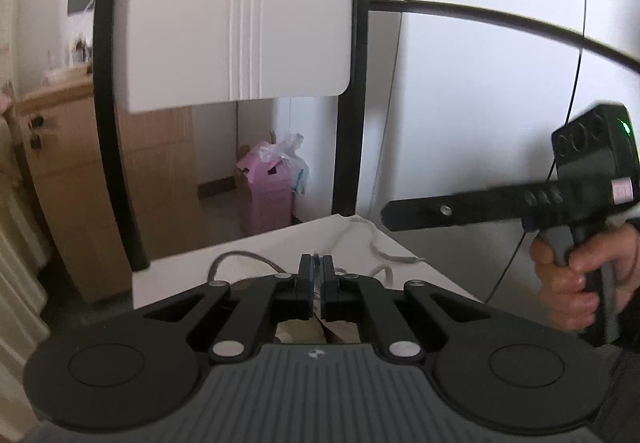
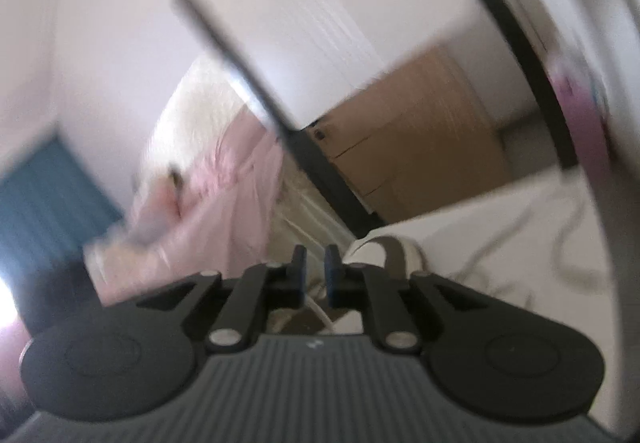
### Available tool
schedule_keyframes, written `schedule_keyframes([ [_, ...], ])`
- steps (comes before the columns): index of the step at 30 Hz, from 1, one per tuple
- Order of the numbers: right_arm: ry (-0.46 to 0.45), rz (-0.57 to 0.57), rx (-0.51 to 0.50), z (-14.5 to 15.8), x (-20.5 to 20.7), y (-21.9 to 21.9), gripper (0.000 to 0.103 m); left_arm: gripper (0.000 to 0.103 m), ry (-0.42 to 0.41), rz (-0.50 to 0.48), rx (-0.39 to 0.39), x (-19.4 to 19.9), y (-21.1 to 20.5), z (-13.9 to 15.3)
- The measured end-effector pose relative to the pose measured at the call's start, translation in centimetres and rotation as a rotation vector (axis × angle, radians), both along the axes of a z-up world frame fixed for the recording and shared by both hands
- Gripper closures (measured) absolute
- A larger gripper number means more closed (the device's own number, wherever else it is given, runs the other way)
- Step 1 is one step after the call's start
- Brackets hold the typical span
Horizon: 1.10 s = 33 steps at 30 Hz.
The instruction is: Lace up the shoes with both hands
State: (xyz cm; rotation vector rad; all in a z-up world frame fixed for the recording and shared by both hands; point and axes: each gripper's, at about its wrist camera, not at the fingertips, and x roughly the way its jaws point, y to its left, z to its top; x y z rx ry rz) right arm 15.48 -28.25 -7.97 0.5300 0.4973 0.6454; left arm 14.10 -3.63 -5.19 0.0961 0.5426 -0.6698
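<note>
Handling a limp lace over the shoe

Judging from both wrist views, the lace is the thing to manage: a thin, pale cord lying in loose curls on the white table, clearly soft and light, likely to slide through smooth pads unless pinched firmly near its end. The left hand-held gripper has its blue-padded jaws pressed almost together; something thin may sit between them, but whether that is the lace I cannot tell. The right hand-held gripper shows a narrow gap between its fingers and nothing visibly held; seen from the left wrist it hovers to the right above the table. The shoe lies just below and beyond the right gripper's tips, pale with a darker strap-like band, blurred. A stiff tip, if the lace has one, would be the best place to grip for threading; the slack middle would simply flop.
</note>
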Motion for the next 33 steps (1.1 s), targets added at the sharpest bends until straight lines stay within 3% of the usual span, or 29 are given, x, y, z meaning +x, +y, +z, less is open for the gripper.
schedule_keyframes([
  [2,-0.027,0.019,-0.033,0.0,-0.1,0.3,0.065,0.099,0.023,-0.007,-0.008,0.4,0.4,-0.2],
  [4,-0.004,0.034,-0.016,-0.7,0.2,0.6,0.063,0.099,0.062,-0.024,-0.026,0.8,0.6,-0.5],
  [10,-0.066,0.124,-0.188,-1.4,0.6,3.2,0.064,0.100,0.072,-0.033,-0.054,1.4,1.2,-0.4],
  [15,-0.041,0.144,-0.170,-2.4,1.8,3.2,0.064,0.100,0.086,-0.022,-0.056,1.7,2.3,-0.3],
  [24,0.219,0.108,0.078,-6.3,4.5,0.7,0.067,0.100,0.096,-0.023,-0.060,1.6,2.6,-0.3],
  [27,0.261,0.087,0.222,-6.7,4.6,-0.4,0.067,0.100,0.104,-0.027,-0.093,1.5,2.7,-0.2],
  [31,0.343,0.051,0.520,-6.5,3.8,-1.4,0.067,0.100,0.111,-0.011,-0.162,1.5,3.3,0.2],
  [33,0.380,0.039,0.617,-6.0,3.1,-1.0,0.067,0.100,0.118,0.002,-0.197,1.7,3.7,0.3],
])
